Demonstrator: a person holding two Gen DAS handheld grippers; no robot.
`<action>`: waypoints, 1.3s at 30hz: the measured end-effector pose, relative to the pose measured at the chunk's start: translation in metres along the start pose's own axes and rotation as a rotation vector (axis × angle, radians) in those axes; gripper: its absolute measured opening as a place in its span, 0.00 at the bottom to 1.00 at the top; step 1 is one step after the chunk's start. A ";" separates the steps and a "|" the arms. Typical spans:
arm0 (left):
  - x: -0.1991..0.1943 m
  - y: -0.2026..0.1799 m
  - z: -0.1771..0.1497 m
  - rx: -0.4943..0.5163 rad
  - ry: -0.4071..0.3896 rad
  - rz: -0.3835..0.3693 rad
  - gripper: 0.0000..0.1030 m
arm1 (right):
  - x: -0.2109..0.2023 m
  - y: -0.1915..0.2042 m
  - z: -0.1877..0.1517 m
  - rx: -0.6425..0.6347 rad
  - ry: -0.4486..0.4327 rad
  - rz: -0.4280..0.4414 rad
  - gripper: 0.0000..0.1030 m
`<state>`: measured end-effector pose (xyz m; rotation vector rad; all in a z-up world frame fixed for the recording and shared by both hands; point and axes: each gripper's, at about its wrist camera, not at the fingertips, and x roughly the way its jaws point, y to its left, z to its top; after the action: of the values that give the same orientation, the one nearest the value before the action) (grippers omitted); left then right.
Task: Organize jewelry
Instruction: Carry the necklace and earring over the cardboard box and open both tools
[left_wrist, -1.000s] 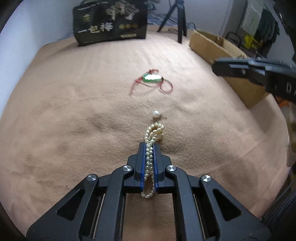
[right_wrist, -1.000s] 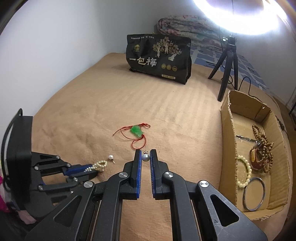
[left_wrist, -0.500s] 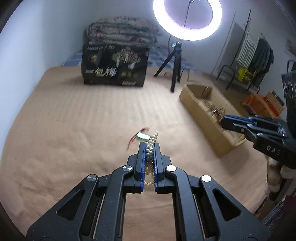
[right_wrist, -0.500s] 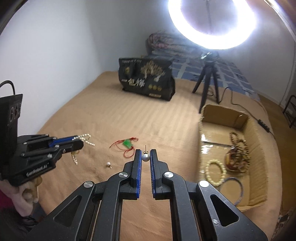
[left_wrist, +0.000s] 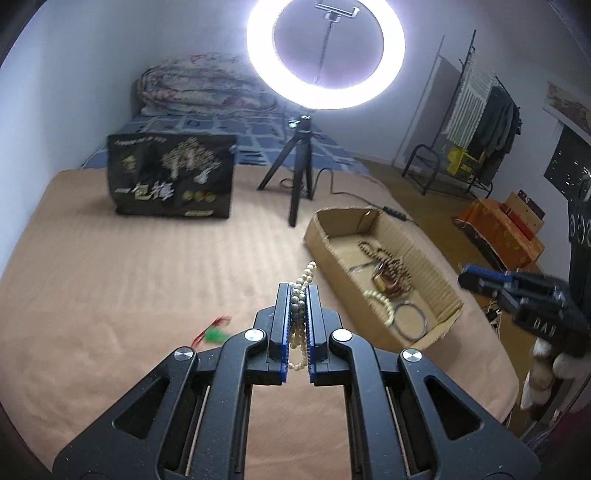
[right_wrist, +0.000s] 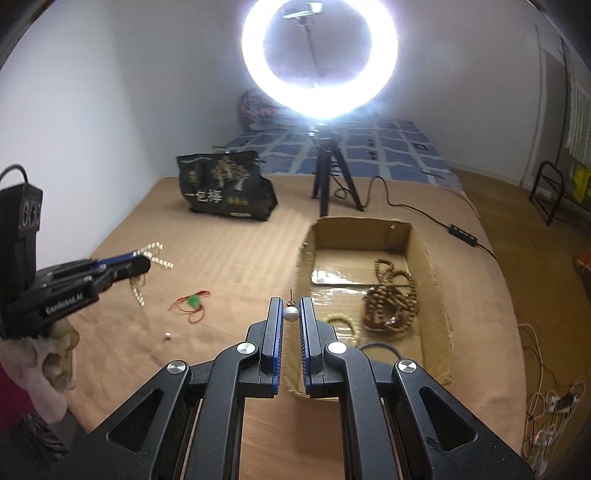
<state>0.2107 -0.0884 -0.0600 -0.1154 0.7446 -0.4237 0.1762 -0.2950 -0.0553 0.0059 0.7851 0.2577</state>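
Left gripper (left_wrist: 298, 291) is clamped on the pearl necklace (left_wrist: 300, 295), held up off the bed (left_wrist: 129, 280). Strand runs between the pads; one loop sticks out past the tips, another hangs behind the jaws. From the right wrist view the same necklace (right_wrist: 155, 254) dangles in two tails off the left gripper (right_wrist: 138, 260).

Right gripper (right_wrist: 291, 310) pinches a pearl earring (right_wrist: 290, 314) near its fingertips, hook pointing up and forward. It's held above the near-left corner of the cardboard box (right_wrist: 432, 280).

Box sits ahead-right of the left gripper (left_wrist: 317, 236), directly ahead and slightly right of the right gripper. Inside: brown bead strand (right_wrist: 395, 291), pale bead bracelet (right_wrist: 338, 319), metal bangle (left_wrist: 410, 319), all on the box floor.

On the bed, ahead-left of the right gripper: green pendant on red cord (right_wrist: 192, 302); closer in, a second small pearl earring (right_wrist: 167, 335), apart from the pendant. In the left view the pendant (left_wrist: 216, 334) lies left of the gripper, blurred.

Far ahead of both: black printed bag (left_wrist: 171, 177) and ring light on tripod (left_wrist: 325, 55), tripod just behind the box.
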 end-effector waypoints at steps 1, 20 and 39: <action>0.006 -0.004 0.005 0.005 -0.001 -0.004 0.05 | 0.001 -0.004 0.000 0.010 0.003 0.001 0.07; 0.117 -0.065 0.051 0.070 0.094 -0.053 0.05 | 0.035 -0.042 -0.004 0.097 0.076 -0.044 0.07; 0.135 -0.082 0.060 0.054 0.124 -0.065 0.36 | 0.039 -0.058 -0.004 0.129 0.092 -0.099 0.45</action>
<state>0.3126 -0.2216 -0.0809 -0.0633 0.8525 -0.5157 0.2132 -0.3428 -0.0915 0.0768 0.8904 0.1137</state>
